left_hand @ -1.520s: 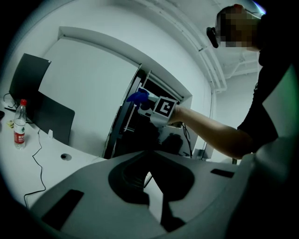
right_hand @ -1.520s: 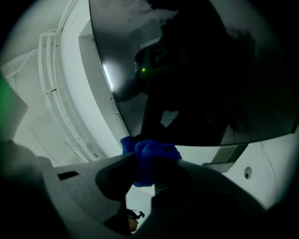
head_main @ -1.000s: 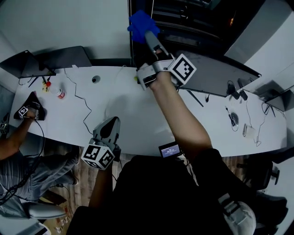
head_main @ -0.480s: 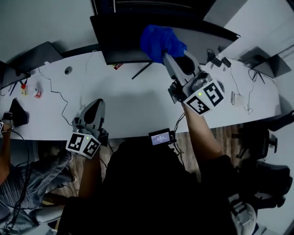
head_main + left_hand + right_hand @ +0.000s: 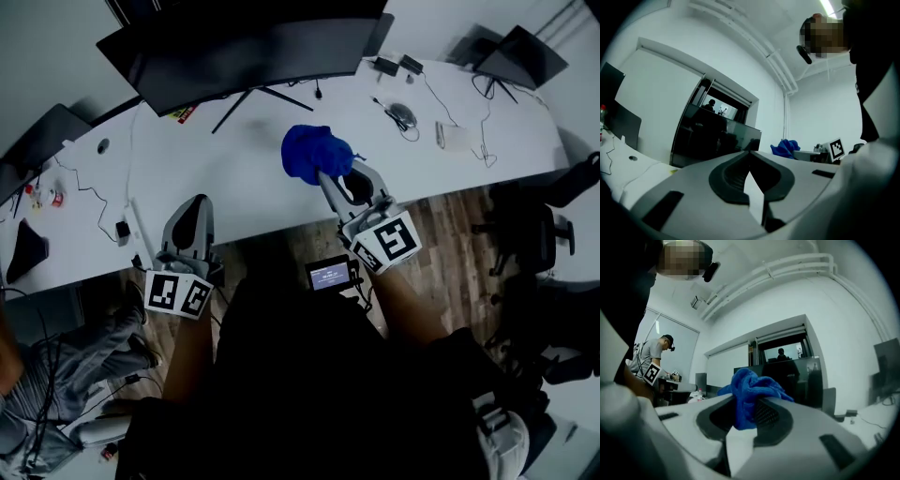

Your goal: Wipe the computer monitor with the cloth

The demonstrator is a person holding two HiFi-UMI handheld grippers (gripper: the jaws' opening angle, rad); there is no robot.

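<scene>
Left of the monitor point(image 5: 244, 52): a second dark screen point(image 5: 42, 141) and a small bottle point(image 5: 58, 197) sit on the white desk point(image 5: 253, 178). Thin cables point(image 5: 94, 192) trail toward the monitor's left end.
Left gripper point(image 5: 194, 208): well in front of the monitor's left half, at the near desk edge. Its jaws are closed tip to tip with nothing between them, so it gives the monitor no bracing.
Monitor risk: a firm push could rock it on its thin splayed legs point(image 5: 234, 111), because nothing steadies it from behind.
Monitor make: a wide, dark, gently curved panel, glossy enough to mirror the room. Nothing is touching it.
Cloth point(image 5: 314, 152): in front of the monitor's right half and well apart from the screen, held up off the desk.
Right gripper point(image 5: 326, 178): its jaws are clamped on a fold of the cloth.
Cloth risk: only a small part looks pinched, so dragging it over the screen might pull it free. The hard grey jaw tips could also reach past the bunch and scuff the gloss.
Cloth make: bright blue, soft and nubbly, bunched into a loose lump rather than spread flat.
Right of the monitor: a round puck point(image 5: 403, 114), a white box point(image 5: 457, 136) and a laptop point(image 5: 520, 58). Their leads could snag a wide sweep.
</scene>
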